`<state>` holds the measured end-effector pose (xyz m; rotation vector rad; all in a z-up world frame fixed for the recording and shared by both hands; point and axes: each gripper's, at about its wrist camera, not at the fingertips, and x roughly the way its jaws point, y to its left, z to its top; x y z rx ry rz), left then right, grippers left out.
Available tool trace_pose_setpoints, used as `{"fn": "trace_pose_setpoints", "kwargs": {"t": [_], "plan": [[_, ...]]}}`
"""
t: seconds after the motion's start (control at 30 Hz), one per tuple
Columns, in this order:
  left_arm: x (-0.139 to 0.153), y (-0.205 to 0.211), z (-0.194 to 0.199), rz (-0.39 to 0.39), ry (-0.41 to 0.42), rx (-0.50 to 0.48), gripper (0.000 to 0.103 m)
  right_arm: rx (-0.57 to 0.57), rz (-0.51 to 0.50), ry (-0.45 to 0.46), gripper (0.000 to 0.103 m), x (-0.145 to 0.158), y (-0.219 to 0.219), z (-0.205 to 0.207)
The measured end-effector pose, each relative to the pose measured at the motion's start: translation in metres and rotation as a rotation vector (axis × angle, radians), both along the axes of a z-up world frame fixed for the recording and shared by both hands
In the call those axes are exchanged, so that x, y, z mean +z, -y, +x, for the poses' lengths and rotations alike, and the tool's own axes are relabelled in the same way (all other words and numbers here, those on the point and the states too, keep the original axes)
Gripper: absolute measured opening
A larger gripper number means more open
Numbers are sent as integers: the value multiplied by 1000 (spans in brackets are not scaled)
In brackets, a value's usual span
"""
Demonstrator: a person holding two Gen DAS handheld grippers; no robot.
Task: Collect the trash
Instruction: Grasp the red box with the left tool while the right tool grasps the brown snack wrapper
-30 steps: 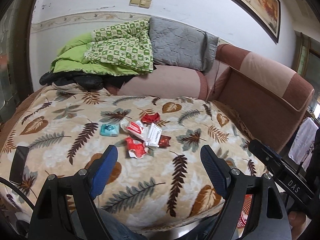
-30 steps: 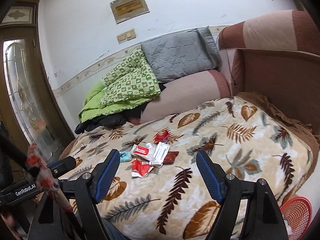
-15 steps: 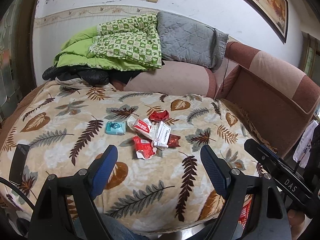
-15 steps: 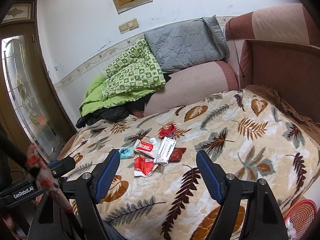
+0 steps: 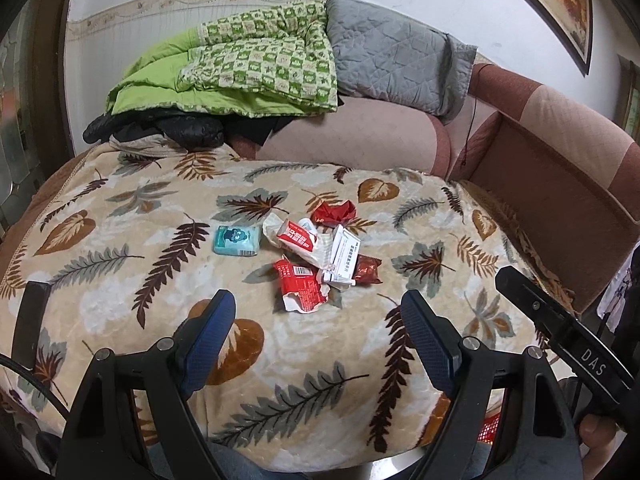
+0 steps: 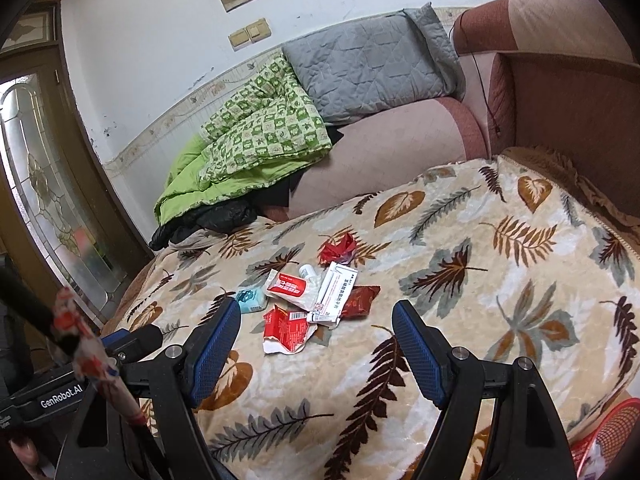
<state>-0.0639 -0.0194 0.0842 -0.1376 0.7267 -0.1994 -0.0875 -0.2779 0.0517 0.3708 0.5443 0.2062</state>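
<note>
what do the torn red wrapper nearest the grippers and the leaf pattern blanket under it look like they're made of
Torn red wrapper with barcode: probably thin plastic film, glossy; it is crumpled, with a pale inner side showing at the ripped edge. Beige leaf-print blanket: looks like plush fleece, matte with a soft sheen; its surface is fuzzy.

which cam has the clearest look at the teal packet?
Left wrist. There the teal packet lies fully visible on the leaf blanket, left of the wrapper pile. In the right wrist view it is partly hidden behind the right claw finger.
</note>
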Motion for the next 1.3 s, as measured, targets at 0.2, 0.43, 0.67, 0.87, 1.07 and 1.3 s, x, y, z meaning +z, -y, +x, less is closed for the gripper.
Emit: {"fn": "trace_pose_setpoints", "kwargs": {"t": [0.2,0.43,0.67,0.87,1.07,1.3], "plan": [[-21,-13,34,-64,-108,-29,84,13,28,-23,80,-14,2,22],[-43,-27,93,-133,-264,-21,84,37,106,-66,73,-40,9,65],[-79,-16,165,-130,-425,-4,84,55,199,-162,59,-85,13,122],[-123,-11,188,-100,-462,8,84,60,214,-222,58,-117,13,154],[-150,-7,198,-76,-534,30,82,49,219,-283,58,-146,10,188],[-166,6,202,-23,-591,-22,56,48,205,-361,47,-173,-2,211]]}}
